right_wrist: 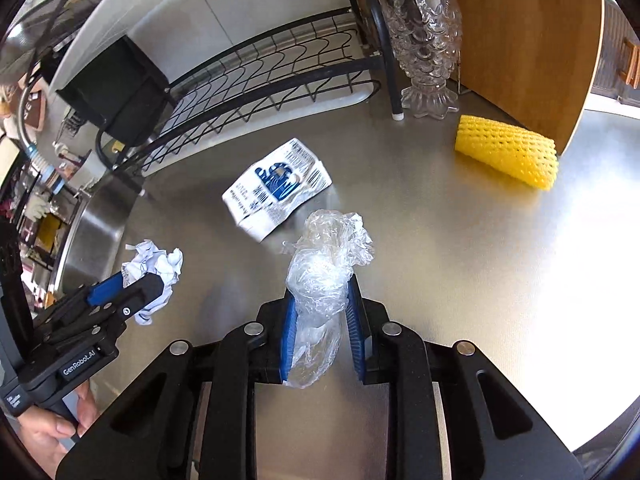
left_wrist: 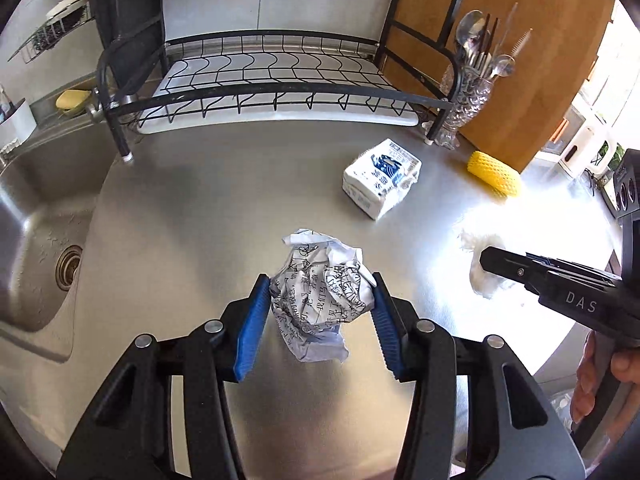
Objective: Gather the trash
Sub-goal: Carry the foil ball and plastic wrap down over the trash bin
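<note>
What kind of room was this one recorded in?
Most likely a home kitchen: a stainless steel sink set into a metal counter, a black wire dish rack against the wall, and a glass holder of cutlery beside it.

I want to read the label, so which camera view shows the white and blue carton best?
The right wrist view shows the white and blue carton best: it lies nearer the camera, printed face up, nothing covering it. The left wrist view shows it too, but farther away, smaller and seen from a corner, so its print is harder to read.
</note>
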Action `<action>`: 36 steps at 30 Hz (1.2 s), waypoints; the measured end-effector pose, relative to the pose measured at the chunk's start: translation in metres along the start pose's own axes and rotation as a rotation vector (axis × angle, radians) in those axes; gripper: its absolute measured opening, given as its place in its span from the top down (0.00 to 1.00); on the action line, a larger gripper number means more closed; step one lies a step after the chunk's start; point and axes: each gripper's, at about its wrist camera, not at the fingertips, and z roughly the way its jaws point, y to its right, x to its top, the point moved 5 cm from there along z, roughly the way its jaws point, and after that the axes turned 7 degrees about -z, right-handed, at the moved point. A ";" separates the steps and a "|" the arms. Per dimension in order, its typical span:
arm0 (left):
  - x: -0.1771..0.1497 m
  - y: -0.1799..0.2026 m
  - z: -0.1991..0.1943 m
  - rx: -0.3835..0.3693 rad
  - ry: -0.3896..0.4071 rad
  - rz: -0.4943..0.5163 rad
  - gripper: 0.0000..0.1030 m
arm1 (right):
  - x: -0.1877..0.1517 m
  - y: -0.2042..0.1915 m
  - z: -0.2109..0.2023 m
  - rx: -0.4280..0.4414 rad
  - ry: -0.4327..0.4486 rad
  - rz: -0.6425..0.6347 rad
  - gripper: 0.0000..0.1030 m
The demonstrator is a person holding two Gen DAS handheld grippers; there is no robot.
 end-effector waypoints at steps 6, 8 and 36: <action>-0.060 -0.012 -0.050 0.015 0.010 -0.014 0.54 | -0.054 -0.039 -0.035 0.016 0.026 -0.027 0.77; -0.081 -0.017 -0.063 0.023 0.006 -0.019 0.54 | -0.074 -0.048 -0.044 0.023 0.027 -0.036 0.77; -0.317 -0.082 0.040 0.083 -0.299 -0.125 0.54 | -0.300 -0.055 0.073 0.052 -0.333 0.045 0.77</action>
